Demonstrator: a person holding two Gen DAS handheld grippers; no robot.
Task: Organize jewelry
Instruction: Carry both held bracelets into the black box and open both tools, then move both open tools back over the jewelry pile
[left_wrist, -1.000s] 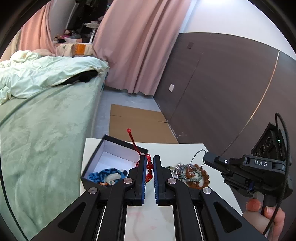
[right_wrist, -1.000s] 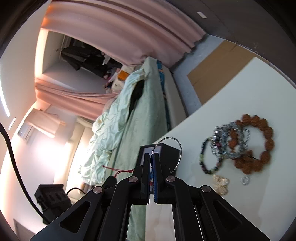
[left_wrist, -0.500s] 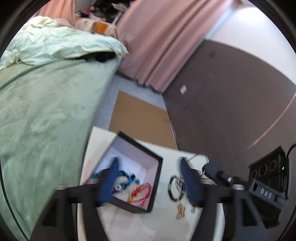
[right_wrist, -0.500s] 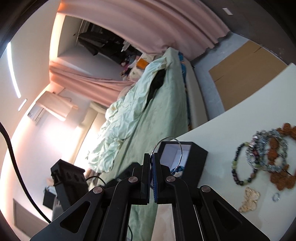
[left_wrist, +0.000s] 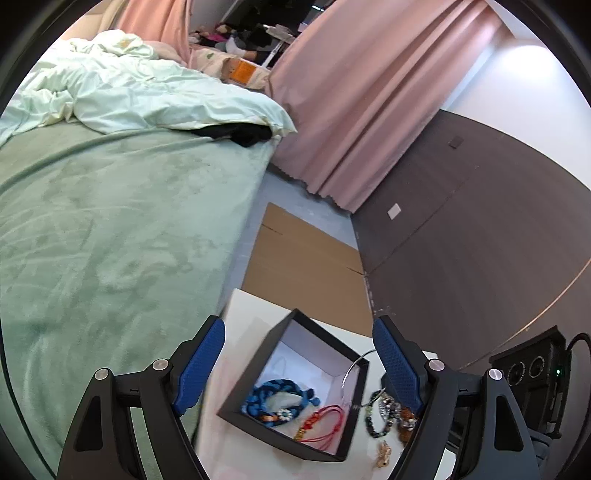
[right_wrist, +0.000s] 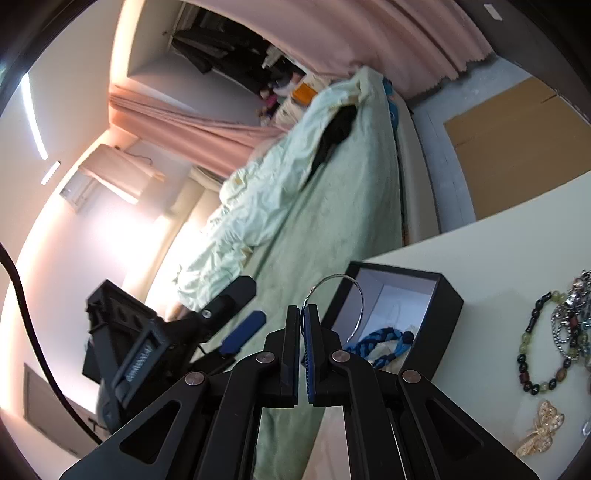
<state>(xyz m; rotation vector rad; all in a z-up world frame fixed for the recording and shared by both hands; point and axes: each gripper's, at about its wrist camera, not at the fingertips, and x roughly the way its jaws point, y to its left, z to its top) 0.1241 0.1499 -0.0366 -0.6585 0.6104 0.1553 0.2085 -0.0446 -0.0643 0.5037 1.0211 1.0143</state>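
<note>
A black jewelry box with a white lining stands open on the white table. In it lie a blue braided bracelet and a red cord bracelet. My left gripper is open and empty above the box. My right gripper is shut on a thin silver bangle and holds it over the box, where the blue bracelet shows. The bangle also shows in the left wrist view at the box's right rim.
Loose beaded bracelets and a gold dragonfly brooch lie on the table right of the box. A green bed runs along the table's left side. Flat cardboard lies on the floor beyond.
My left gripper has opened and let the red cord bracelet drop into the box, then risen. My right gripper has carried the silver bangle left toward the box.
</note>
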